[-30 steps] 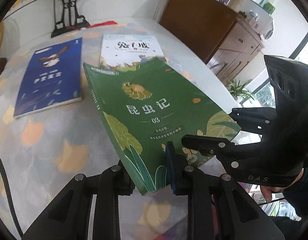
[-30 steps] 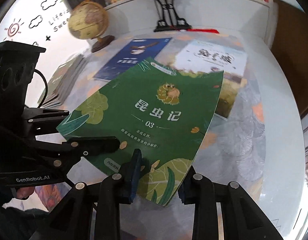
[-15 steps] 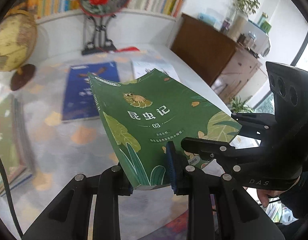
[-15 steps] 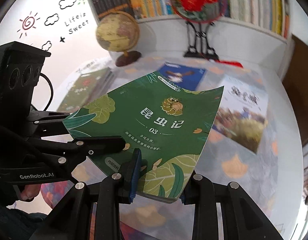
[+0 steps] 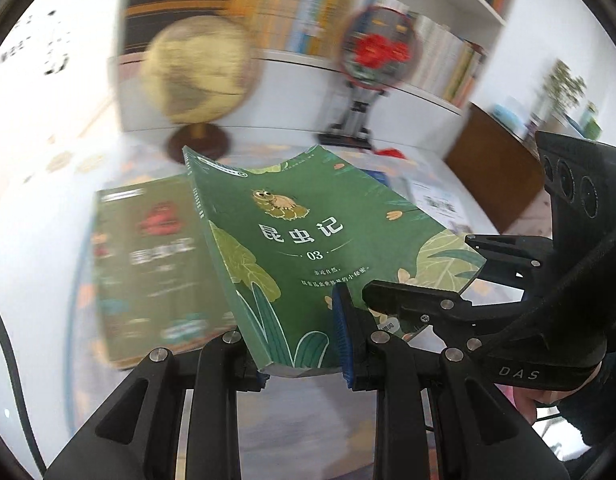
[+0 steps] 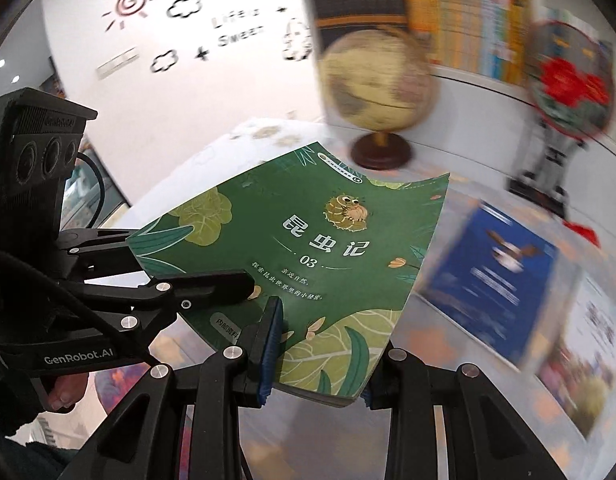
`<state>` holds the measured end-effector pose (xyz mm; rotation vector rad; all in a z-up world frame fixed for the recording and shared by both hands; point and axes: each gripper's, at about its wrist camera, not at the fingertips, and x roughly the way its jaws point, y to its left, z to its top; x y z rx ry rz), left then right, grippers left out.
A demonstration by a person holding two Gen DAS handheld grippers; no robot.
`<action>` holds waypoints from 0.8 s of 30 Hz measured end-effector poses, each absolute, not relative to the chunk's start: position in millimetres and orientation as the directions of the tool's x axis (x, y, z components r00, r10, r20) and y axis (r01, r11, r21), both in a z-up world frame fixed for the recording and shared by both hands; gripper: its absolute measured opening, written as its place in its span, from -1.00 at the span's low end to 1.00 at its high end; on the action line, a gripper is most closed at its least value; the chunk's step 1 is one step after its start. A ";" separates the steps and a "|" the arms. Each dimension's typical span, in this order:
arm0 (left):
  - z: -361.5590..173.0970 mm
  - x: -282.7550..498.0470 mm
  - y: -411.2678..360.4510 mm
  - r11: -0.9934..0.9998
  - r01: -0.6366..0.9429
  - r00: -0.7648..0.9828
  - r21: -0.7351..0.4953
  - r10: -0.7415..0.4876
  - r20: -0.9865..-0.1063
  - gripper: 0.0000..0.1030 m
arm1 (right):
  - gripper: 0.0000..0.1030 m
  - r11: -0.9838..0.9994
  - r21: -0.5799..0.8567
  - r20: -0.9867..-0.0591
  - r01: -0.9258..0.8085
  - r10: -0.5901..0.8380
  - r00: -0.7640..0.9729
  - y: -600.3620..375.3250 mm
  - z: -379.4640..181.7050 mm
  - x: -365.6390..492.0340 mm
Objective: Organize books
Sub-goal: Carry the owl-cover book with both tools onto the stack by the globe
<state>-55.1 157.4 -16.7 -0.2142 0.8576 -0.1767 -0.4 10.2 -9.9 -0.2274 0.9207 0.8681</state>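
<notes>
Green book (image 5: 291, 256) clamped between both tongs (image 5: 301, 360).

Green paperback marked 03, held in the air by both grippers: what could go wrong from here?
1. The green paperback marked 03 is pinched only along its near edge by the left gripper and right gripper; its far corner curls, so it may sag or slip.
2. The round beige globe on a dark wooden base stands just beyond the book; a wide swing could knock it.
3. Heavy blur hides the dark green book lying flat, so placement may land crooked.

blurred: globe (image 5: 197, 70), fan ornament (image 5: 378, 54) | stack cover (image 5: 155, 260) text unreadable
</notes>
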 end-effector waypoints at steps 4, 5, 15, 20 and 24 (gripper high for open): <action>-23.5 -53.3 199.2 0.965 0.016 0.651 -0.260 -0.208 -0.730 -0.56 | -0.39 0.615 0.184 -0.774 -0.766 0.571 0.273 57.4 -16.2 6.1; -25.9 -52.2 210.3 0.964 0.005 0.654 -0.267 -0.205 -0.729 -0.55 | -0.39 0.608 0.183 -0.776 -0.772 0.572 0.266 67.9 -18.2 8.6; -54.7 -29.1 258.4 0.934 -0.020 0.644 -0.356 -0.260 -0.719 -0.54 | -0.39 0.622 0.198 -0.812 -0.757 0.537 0.229 123.3 -37.8 37.9; -70.2 -24.1 269.2 0.918 -0.032 0.631 -0.395 -0.288 -0.720 -0.54 | -0.38 0.638 0.226 -0.831 -0.736 0.520 0.195 127.6 -50.7 48.6; -78.7 -24.1 274.1 0.905 -0.049 0.623 -0.422 -0.302 -0.721 -0.54 | -0.37 0.647 0.236 -0.840 -0.725 0.511 0.183 130.9 -59.0 52.5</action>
